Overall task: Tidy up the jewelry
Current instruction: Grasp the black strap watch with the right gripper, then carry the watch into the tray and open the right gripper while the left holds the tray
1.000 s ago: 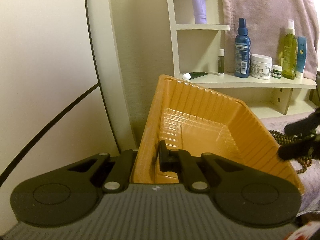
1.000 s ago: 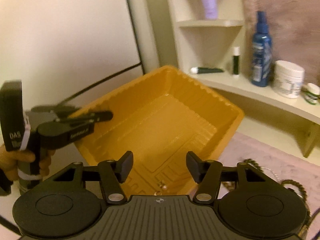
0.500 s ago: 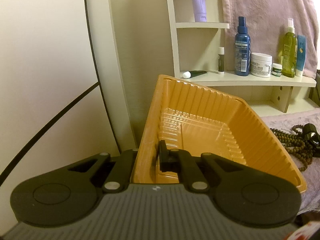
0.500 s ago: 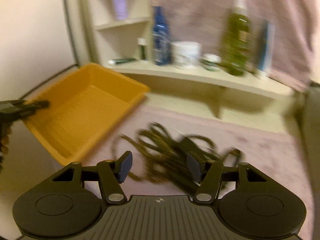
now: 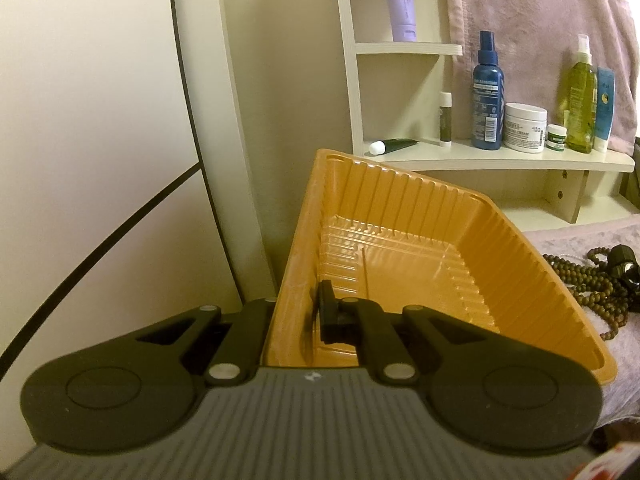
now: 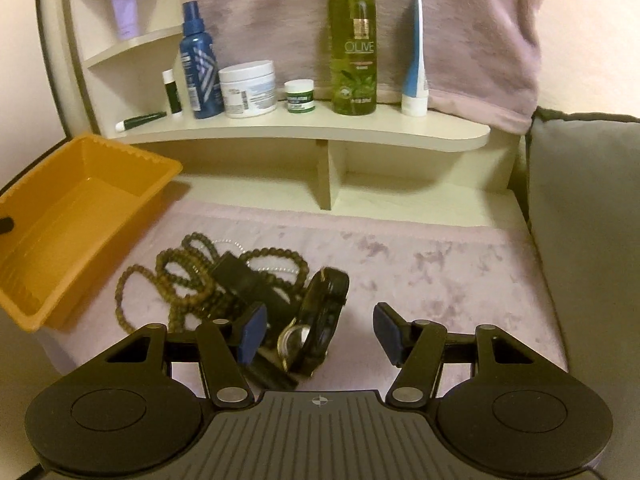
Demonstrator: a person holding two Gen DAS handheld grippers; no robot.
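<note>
Right hand-held gripper (image 6: 318, 334) swung over bead pile (image 6: 208, 276) — jaws apart, mat (image 6: 460, 264) rightward bare.

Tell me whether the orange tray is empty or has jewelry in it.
Empty as far as visible: the tray shows only bare ribbed floor, while the beads and watch lie outside on the cloth.

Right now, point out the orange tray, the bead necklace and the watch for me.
orange tray (image 6: 80, 200), right wrist view, bare floor.
bead necklace (image 6: 180, 276), right wrist view, looped strands.
watch (image 6: 296, 338), right wrist view, round face.
</note>
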